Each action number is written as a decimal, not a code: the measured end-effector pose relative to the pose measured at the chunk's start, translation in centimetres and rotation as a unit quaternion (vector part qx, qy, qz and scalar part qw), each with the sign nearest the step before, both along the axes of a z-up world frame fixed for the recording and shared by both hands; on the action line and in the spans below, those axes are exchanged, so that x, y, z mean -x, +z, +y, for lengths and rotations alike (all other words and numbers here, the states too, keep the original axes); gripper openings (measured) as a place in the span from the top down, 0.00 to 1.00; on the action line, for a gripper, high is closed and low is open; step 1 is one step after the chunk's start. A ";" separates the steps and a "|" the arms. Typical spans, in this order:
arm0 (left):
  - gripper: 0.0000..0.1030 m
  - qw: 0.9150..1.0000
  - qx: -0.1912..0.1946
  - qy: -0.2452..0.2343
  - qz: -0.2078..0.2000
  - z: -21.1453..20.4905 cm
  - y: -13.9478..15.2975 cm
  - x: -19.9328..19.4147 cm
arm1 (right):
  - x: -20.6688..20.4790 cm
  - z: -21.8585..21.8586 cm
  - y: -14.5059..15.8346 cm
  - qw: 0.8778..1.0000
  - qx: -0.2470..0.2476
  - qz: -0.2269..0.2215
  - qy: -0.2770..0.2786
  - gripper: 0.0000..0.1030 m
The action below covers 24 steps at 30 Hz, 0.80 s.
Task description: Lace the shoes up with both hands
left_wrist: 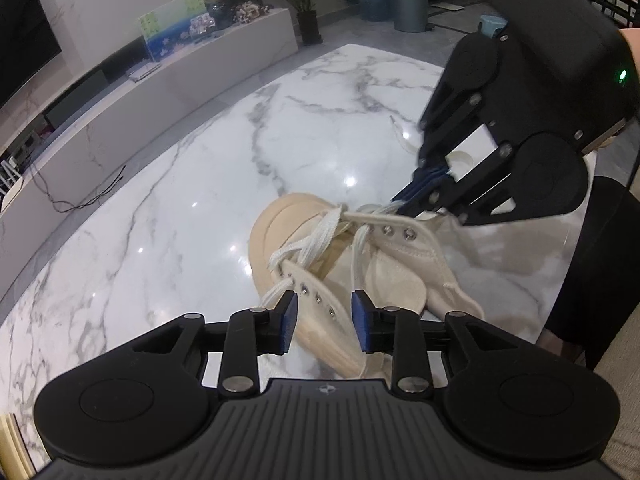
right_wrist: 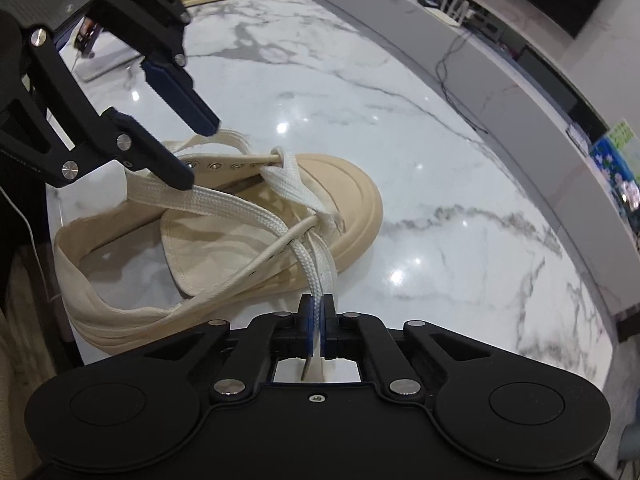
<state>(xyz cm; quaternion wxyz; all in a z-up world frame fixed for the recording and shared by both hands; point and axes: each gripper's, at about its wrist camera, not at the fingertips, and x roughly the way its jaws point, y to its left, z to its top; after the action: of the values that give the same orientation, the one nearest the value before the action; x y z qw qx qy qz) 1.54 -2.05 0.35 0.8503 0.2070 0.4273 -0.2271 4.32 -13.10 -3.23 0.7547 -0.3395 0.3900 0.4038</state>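
Marble table (right_wrist: 460, 200), half-laced beige shoe (right_wrist: 352, 200)

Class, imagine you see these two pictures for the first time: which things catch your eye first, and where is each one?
A beige canvas shoe lies near the edge of a glossy white marble table, its white lace only threaded near the toe. The right gripper is shut on one lace end, drawn up from the crossing. The left gripper stands open over the shoe's eyelet row.
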 end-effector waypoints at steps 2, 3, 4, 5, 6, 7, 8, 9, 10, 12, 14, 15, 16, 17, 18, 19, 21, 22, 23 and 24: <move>0.71 1.000 0.001 0.004 0.000 0.3 0.1 0.1 | 0.3 -0.2 0.1 1.000 0.007 -0.004 -0.007 1.00; 0.71 1.000 0.001 0.005 0.000 0.4 0.1 0.2 | 0.5 -0.5 0.2 1.000 0.017 -0.004 -0.010 1.00; 0.70 1.000 0.002 0.006 -0.001 0.5 0.2 0.3 | 0.8 -0.7 0.2 1.000 0.026 -0.005 -0.012 1.00; 0.70 1.000 0.002 0.005 -0.002 0.5 0.3 0.4 | 1.0 -1.0 0.1 0.999 0.033 -0.008 -0.015 1.00; 0.69 1.000 0.003 0.005 -0.002 0.6 0.4 0.6 | 1.2 -1.4 0.0 0.999 0.045 -0.012 -0.019 1.00; 0.68 1.000 0.003 0.005 -0.004 0.6 0.5 0.7 | 1.4 -1.8 -0.1 0.998 0.054 -0.014 -0.025 1.00; 0.67 1.000 0.003 0.005 -0.004 0.6 0.5 0.9 | 1.5 -2.2 -0.1 0.998 0.059 -0.016 -0.031 1.00; 0.67 1.000 0.003 0.005 -0.004 0.6 0.6 1.0 | 1.5 -2.9 -0.2 0.997 0.067 -0.017 -0.040 1.00; 0.67 1.000 0.001 0.005 -0.003 0.7 0.6 1.2 | 1.5 -3.6 -0.3 0.996 0.076 -0.017 -0.052 1.00; 0.67 1.000 0.000 0.006 -0.002 0.8 0.6 1.4 | 1.6 -4.9 -0.6 0.993 0.094 -0.021 -0.067 1.00; 0.67 1.000 -0.003 0.006 0.000 0.7 0.5 1.6 | 1.6 -6.2 -0.9 0.990 0.114 -0.025 -0.082 1.00; 0.67 1.000 -0.004 0.005 0.002 0.7 0.4 1.6 | 1.6 -6.9 -1.1 0.988 0.125 -0.026 -0.089 1.00; 0.67 1.000 -0.003 0.004 0.003 0.7 0.4 1.6 | 1.7 -7.6 -1.3 0.986 0.137 -0.028 -0.097 1.00; 0.67 1.000 -0.003 0.003 0.004 0.6 0.3 1.6 | 1.7 -8.1 -1.3 0.984 0.142 -0.028 -0.102 1.00; 0.67 1.000 -0.001 0.001 0.005 0.5 0.3 1.5 | 1.7 -8.6 -1.3 0.984 0.142 -0.025 -0.107 1.00; 0.67 1.000 0.002 0.000 0.005 0.4 0.2 1.5 | 1.8 -9.1 -1.2 0.983 0.142 -0.021 -0.112 1.00; 0.67 1.000 0.006 -0.005 0.003 -0.1 0.1 1.1 | 1.9 -9.9 -1.1 0.983 0.140 -0.014 -0.122 1.00; 0.67 1.000 0.003 -0.009 0.001 -0.6 0.0 0.8 | 2.0 -10.1 -1.0 0.982 0.137 -0.012 -0.126 1.00; 0.67 1.000 -0.001 -0.013 -0.001 -1.0 -0.1 0.5 | 2.2 -10.4 -0.9 0.982 0.137 -0.010 -0.129 1.00; 0.67 1.000 -0.007 -0.012 -0.003 -1.3 -0.2 0.1 | 2.2 -10.6 -0.9 0.981 0.140 -0.010 -0.133 1.00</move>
<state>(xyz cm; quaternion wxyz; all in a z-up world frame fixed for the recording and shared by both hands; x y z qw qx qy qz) 1.45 -3.40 0.12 0.8473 0.2184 0.4238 -0.2341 2.11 -23.72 -4.15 0.7507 -0.3907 0.4767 0.2378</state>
